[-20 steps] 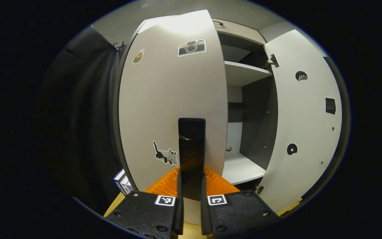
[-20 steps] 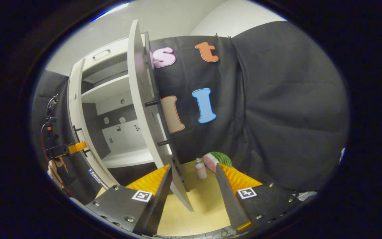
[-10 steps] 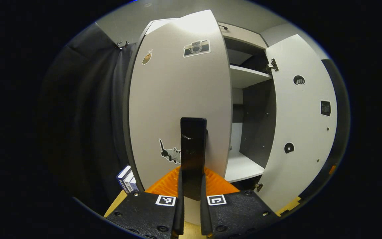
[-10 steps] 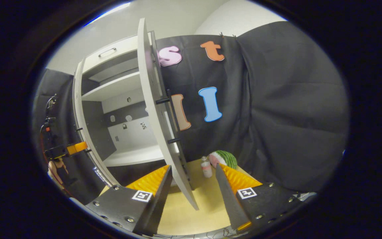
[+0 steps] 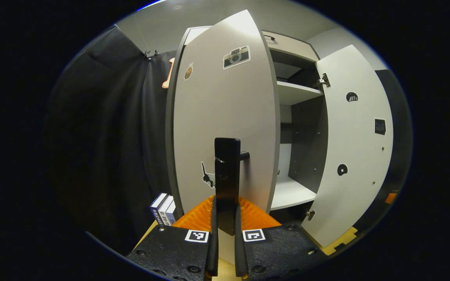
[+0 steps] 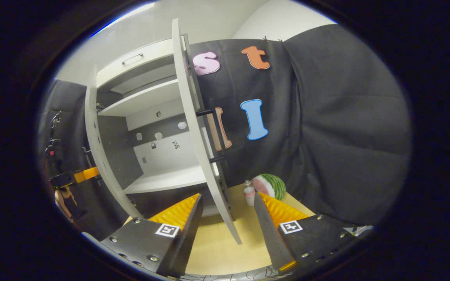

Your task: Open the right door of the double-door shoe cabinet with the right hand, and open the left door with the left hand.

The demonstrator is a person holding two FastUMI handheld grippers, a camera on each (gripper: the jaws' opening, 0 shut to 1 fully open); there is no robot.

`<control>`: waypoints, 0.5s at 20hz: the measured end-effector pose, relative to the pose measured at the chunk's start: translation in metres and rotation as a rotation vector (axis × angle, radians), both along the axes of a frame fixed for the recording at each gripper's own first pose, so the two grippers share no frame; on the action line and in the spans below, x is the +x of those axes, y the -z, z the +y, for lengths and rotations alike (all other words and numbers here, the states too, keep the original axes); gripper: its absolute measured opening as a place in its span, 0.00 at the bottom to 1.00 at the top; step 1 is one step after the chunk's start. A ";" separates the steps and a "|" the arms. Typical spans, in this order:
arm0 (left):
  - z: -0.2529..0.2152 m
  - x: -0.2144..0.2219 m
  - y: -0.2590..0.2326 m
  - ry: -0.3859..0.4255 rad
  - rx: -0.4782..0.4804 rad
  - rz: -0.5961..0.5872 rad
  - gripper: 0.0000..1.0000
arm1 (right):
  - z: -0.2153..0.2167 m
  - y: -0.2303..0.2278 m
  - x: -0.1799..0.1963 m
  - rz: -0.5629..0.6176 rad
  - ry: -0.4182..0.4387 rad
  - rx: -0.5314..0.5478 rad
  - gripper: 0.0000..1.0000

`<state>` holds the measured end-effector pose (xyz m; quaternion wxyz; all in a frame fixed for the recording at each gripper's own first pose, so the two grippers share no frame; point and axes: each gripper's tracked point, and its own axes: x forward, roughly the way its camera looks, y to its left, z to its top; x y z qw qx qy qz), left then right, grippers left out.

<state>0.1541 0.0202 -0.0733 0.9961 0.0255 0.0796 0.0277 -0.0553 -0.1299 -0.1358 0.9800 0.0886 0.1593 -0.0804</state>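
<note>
The left door (image 5: 225,105), pale grey with camera and cat stickers, stands partly swung out in the left gripper view. My left gripper (image 5: 225,206) is shut on its black bar handle (image 5: 227,171). The right door (image 5: 356,148) hangs wide open, inner face showing. In the right gripper view that right door (image 6: 197,128) is seen edge-on, its black handle (image 6: 214,134) on the far side. My right gripper (image 6: 227,200) is open, a little short of the door's lower edge and holding nothing. Far left, the left gripper (image 6: 77,176) sits at the left door (image 6: 96,148).
Inside the cabinet are white shelves (image 5: 293,93) and a lower shelf (image 6: 166,181). Books (image 5: 162,208) stand left of the cabinet. A watermelon (image 6: 272,185) and a small bottle (image 6: 249,193) sit on the wooden tabletop (image 6: 217,242) by the black cloth.
The left door has swung farther open with my left gripper on its handle. More of the cabinet's inside shows in the right gripper view, and that gripper has stayed open.
</note>
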 end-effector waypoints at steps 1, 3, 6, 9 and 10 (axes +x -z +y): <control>0.001 0.000 0.000 -0.006 -0.004 -0.002 0.17 | 0.002 0.001 -0.001 0.001 -0.005 0.000 0.78; 0.003 -0.001 0.000 -0.024 -0.012 -0.004 0.16 | 0.004 0.004 -0.004 0.007 -0.011 -0.003 0.78; 0.009 -0.001 -0.001 -0.037 0.009 -0.005 0.14 | 0.005 0.005 -0.004 0.012 -0.016 -0.001 0.78; 0.018 -0.004 -0.001 -0.061 0.016 -0.006 0.12 | 0.007 0.004 0.000 0.006 -0.020 0.011 0.78; 0.018 -0.004 -0.001 -0.071 0.008 -0.008 0.12 | 0.008 0.004 0.003 0.007 -0.021 0.016 0.78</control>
